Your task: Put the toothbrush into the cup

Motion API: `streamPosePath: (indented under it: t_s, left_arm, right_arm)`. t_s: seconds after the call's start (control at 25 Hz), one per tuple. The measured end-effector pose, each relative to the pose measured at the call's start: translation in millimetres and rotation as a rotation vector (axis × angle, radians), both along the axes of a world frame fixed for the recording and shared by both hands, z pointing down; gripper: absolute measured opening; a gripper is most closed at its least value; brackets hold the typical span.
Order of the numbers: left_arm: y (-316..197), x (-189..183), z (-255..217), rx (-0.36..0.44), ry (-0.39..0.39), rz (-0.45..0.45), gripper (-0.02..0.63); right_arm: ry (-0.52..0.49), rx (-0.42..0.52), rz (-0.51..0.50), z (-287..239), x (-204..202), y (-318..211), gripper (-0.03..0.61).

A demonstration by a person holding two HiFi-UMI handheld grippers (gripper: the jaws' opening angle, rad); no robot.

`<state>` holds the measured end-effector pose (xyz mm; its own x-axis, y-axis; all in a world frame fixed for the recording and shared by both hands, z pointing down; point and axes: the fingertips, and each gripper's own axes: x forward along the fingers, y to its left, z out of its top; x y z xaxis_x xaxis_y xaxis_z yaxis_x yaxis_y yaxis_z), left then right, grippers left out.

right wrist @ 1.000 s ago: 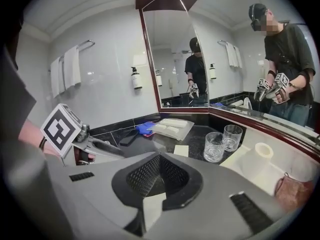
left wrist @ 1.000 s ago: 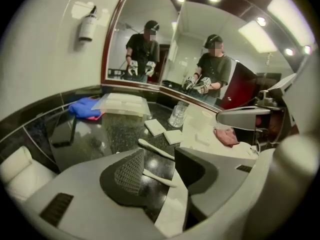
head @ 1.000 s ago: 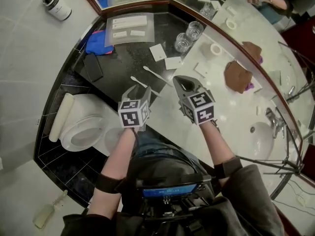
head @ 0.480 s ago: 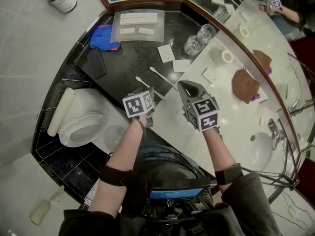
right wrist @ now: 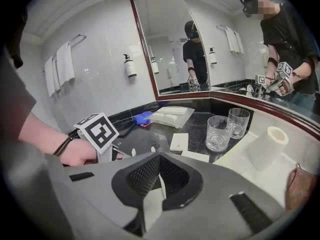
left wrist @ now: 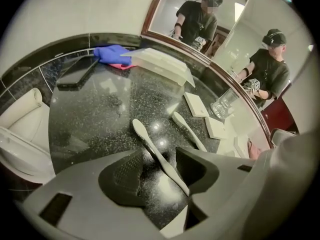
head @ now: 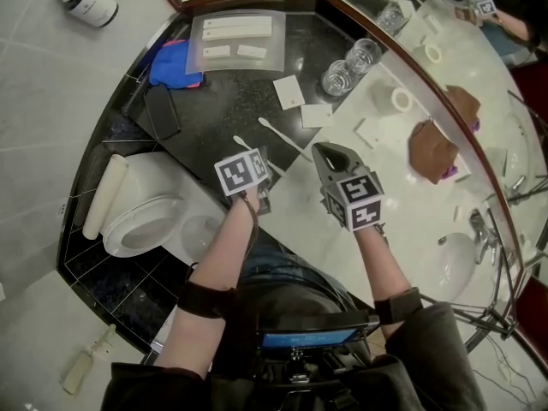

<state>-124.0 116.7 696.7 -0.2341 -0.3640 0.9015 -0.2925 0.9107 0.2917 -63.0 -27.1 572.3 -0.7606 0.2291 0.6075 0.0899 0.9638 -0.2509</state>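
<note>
L gripper [left wrist: 161, 173], low ctr of the left gripper view, points steeply down at the black speckled stone counter [left wrist: 95, 109]. Its jaws have just been opening and stand wide. The handle of a slim white plastic toothbrush [left wrist: 150, 145] lies flat on the counter btwn them, pads not pressing it. The brush's broader end points to the upper left of that frame. A 2nd white toothbrush [left wrist: 189, 131] lies just to its right, apart from it.

R gripper [right wrist: 159, 176], bottom ctr of the right gripper view, has its jaws closed together. A clear glass tumbler [right wrist: 218, 133] stands upright right of ctr there, w/ a twin glass [right wrist: 238, 122] just beside it. In the head view both glasses sit upper right of ctr, well apart from the toothbrush. A blue cloth [head: 175, 62] lies upper left in that view.
</note>
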Motion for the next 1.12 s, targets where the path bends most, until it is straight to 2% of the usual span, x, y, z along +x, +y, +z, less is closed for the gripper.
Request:
streamPosePath:
  t_s: [0.2,0.32,0.44,0.88,1.12]
  left_arm:
    - [3.1,-0.9,2.0,-0.064,-0.022,-0.002,0.199]
    - [12.1,-2.8,4.0,-0.120,-0.039,-0.017,0.105]
    - [13.2,-6.1,2.3,-0.112,-0.056,-0.019,0.028]
    - [19.0,-4.9,3.7,-0.109,-0.058,-0.010,0.014]
    - [16.9,-2.4,-7.7,-0.092,-0.094,0.011,0.014]
  right_arm:
    - [0.010,-0.005,0.019,5.3,-0.6,-9.8,0.015]
    - [0.010,-0.004,0.022,6.6,-2.4,-12.5,0.015]
    - [0.014,-0.009,0.024,8.7,-3.2,-13.9,0.015]
    - [0.024,-0.011,0.032,13.2,2.9,-14.5,0.015]
    - [0.027,-0.007,0.041,11.3,9.4,-15.4,0.015]
